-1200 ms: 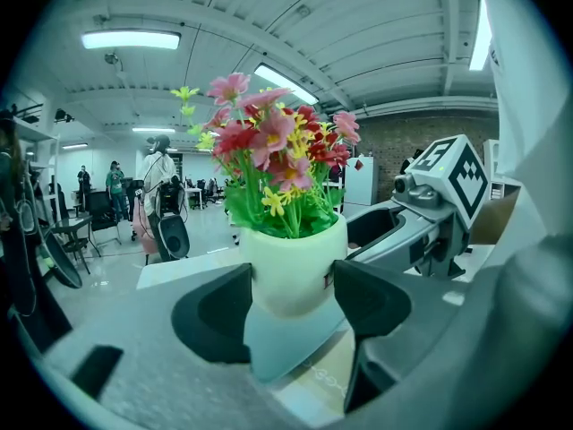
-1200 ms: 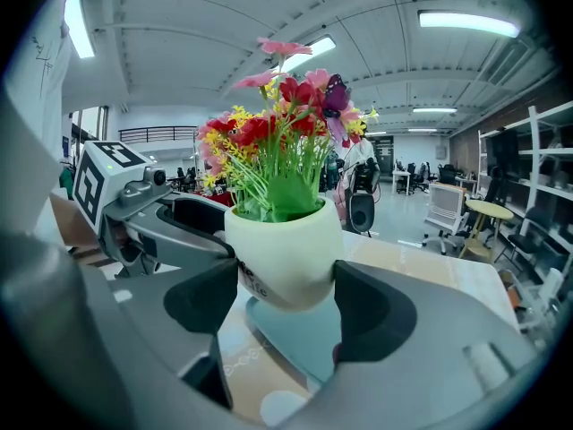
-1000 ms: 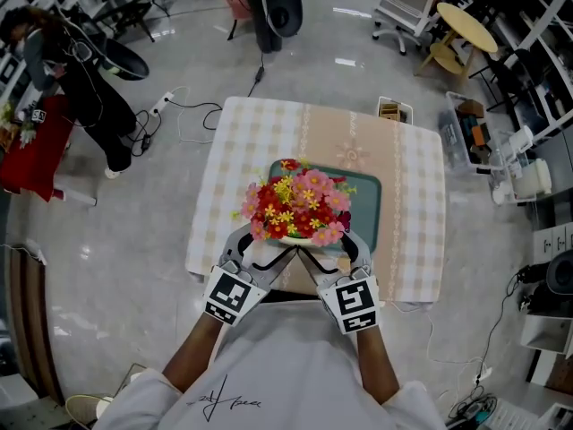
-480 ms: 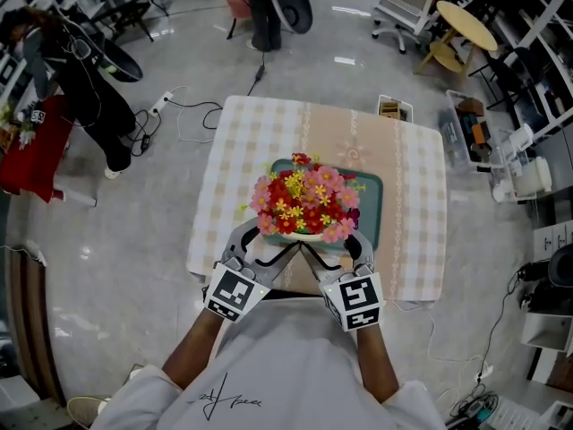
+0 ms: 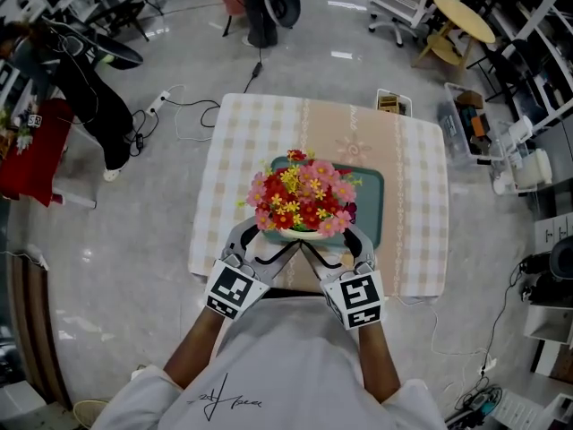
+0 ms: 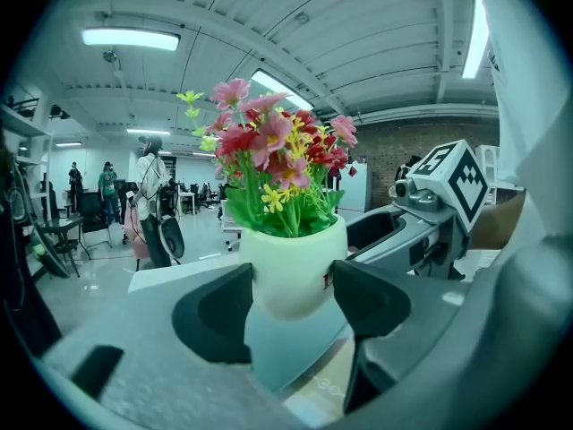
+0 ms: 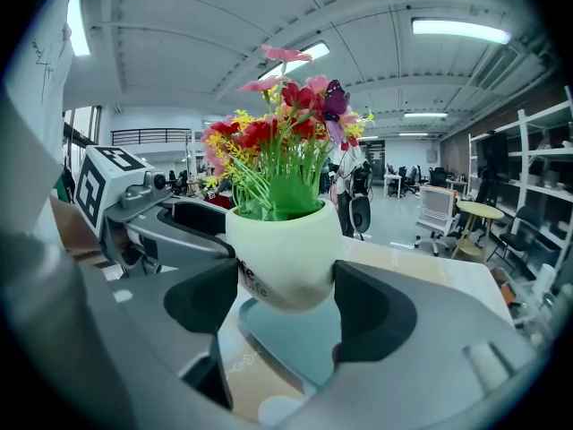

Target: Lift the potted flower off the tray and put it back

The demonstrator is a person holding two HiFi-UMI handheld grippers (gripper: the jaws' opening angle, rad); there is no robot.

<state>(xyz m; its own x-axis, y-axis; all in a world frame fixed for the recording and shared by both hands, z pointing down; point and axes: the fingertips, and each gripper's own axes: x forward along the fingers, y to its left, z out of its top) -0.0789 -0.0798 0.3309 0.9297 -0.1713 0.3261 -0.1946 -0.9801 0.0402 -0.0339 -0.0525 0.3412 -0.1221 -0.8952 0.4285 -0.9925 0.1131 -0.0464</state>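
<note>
The potted flower [image 5: 300, 200] is a white pot [image 6: 291, 267] full of red, pink and yellow blooms. It hangs clear of the teal tray [image 5: 369, 195], whose surface shows below the pot [image 7: 282, 253] in both gripper views. My left gripper [image 5: 267, 242] presses the pot's left side and my right gripper [image 5: 335, 240] presses its right side. Each pair of dark pads [image 6: 219, 312] touches the pot wall, so both grippers are shut on it. The tray [image 7: 295, 339] lies flat on the checked tablecloth [image 5: 242, 150].
A small open box [image 5: 391, 106] sits at the table's far edge. Cables and a power strip [image 5: 161, 104] lie on the floor to the left. Plastic crates [image 5: 470, 128] and a round wooden table [image 5: 466, 16] stand at the right. A person [image 6: 148, 200] stands across the room.
The held pot has drifted slightly away from me and over the tray, with both grippers still clamped on it.
</note>
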